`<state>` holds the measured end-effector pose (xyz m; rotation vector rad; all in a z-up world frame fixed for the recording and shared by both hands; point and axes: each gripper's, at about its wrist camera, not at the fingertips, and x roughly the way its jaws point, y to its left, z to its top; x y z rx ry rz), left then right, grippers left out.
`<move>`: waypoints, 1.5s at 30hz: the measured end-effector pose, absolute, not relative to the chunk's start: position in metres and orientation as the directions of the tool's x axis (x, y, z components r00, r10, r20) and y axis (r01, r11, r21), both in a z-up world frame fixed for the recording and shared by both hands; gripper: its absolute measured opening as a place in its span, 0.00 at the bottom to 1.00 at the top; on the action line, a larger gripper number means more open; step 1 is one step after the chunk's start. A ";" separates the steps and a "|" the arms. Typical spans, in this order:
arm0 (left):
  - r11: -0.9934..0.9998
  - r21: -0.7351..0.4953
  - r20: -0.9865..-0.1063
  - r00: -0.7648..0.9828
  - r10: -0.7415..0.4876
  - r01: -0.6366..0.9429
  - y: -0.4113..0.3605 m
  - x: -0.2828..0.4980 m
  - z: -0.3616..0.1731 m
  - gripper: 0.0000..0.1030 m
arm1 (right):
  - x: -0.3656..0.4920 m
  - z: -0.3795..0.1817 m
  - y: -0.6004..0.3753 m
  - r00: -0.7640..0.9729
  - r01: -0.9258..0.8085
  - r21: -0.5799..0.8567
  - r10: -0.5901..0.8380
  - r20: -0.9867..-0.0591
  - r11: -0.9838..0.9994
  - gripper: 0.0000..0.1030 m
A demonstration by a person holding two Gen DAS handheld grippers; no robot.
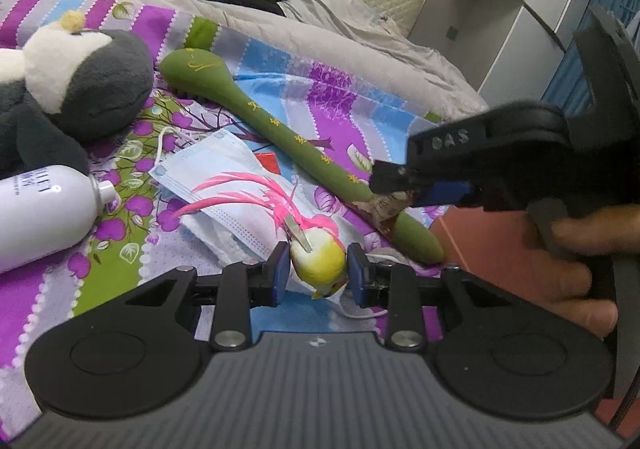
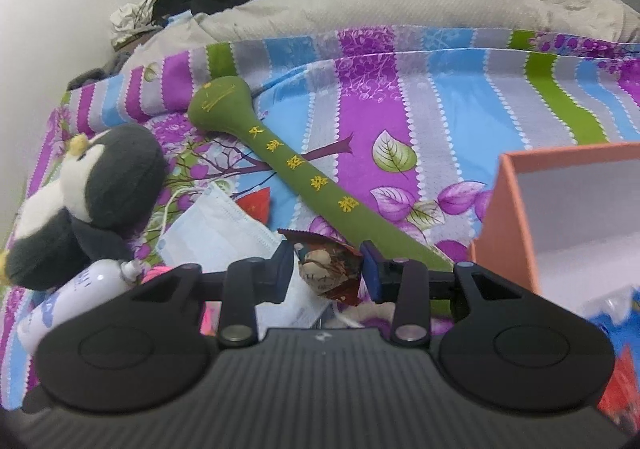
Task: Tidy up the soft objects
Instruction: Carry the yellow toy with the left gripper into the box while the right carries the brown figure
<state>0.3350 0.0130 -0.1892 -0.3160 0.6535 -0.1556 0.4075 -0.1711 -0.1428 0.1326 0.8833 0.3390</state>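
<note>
The left gripper (image 1: 319,276) squeezes a little yellow toy bird (image 1: 320,263) – its beak is half hidden – just beside the long green soft stick (image 1: 280,129). The right gripper (image 2: 328,269) squeezes a crinkly snack wrapper (image 2: 329,265) touching that stick's near end; the stick's tip hides behind a finger.

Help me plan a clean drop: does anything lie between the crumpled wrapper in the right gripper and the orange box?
Yes. The green padded stick lies flat, its near end between the crumpled wrapper and the orange box.
</note>
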 end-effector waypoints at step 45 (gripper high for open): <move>0.943 -0.327 -0.620 0.739 -0.263 0.062 0.011 0.140 -0.041 0.35 | 0.159 -0.042 -0.227 0.619 -0.193 0.303 0.355 -0.701 0.933 0.39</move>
